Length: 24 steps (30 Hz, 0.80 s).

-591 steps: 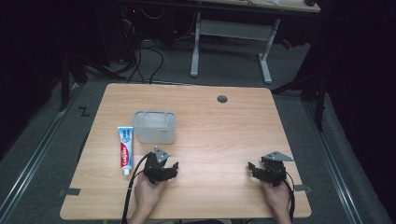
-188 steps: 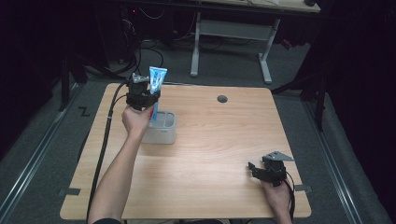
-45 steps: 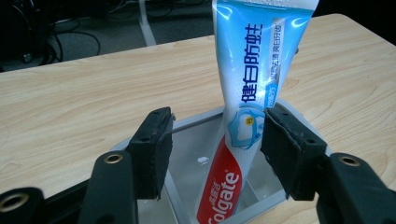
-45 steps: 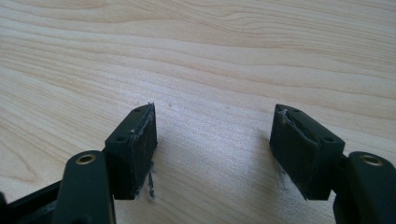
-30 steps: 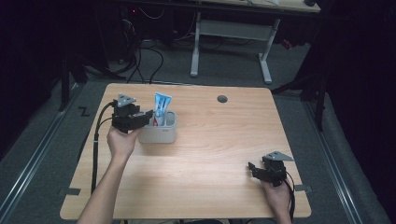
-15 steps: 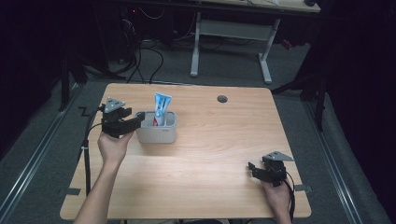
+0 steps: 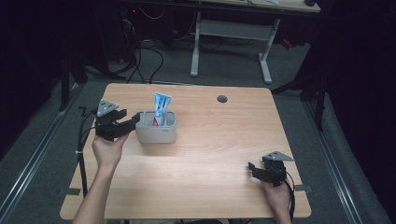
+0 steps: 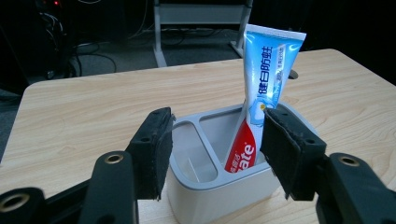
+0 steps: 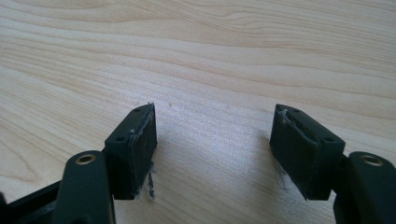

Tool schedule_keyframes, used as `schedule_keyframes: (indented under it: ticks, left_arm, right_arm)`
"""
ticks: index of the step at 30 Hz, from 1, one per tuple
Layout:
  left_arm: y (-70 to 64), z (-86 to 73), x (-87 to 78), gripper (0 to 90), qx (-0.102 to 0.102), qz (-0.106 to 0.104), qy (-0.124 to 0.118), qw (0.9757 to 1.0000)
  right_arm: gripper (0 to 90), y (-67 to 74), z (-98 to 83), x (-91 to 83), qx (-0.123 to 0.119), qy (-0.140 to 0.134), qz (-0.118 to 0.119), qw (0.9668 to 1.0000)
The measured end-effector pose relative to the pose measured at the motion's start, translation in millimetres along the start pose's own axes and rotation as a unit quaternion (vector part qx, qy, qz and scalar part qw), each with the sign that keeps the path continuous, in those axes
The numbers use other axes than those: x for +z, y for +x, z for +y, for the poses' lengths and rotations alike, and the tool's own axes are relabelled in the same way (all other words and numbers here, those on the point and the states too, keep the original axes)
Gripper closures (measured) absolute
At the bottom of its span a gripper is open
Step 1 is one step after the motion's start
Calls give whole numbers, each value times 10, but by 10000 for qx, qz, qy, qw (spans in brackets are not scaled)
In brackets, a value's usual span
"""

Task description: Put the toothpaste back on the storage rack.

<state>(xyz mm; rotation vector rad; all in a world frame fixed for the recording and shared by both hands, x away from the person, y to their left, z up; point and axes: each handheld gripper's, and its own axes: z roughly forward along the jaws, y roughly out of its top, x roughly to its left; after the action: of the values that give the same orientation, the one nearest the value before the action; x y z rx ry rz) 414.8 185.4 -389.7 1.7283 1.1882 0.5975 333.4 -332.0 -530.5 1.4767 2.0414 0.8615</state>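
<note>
Black left gripper (image 7: 133, 122) w/ grey triangular plate, brass-ringed screws, black cable, bare forearms

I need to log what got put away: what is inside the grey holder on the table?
A toothpaste tube stands leaning in one compartment of the holder; the other compartment looks empty. The tube's bottom end is hidden by the wall.

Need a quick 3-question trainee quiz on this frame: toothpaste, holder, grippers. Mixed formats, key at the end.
1. True or false: the toothpaste tube lies flat on the table.
2. Which best describes the left gripper? A) shut on the tube B) open, jaws either side of the grey holder C) shut and empty
3. What is between the jaws of the right gripper?

Key: 1. False; it stands tilted in one compartment of the holder. 2. B. 3. Nothing; it is open over bare tabletop.
</note>
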Motion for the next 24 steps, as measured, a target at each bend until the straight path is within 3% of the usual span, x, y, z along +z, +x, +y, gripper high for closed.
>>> schedule_keyframes:
  ticks: [24]
  left_arm:
    - [81,-187,-95,436,-73,174,85,9998]
  right_arm:
    - [317,1,0,0,-7,-2,2,10000]
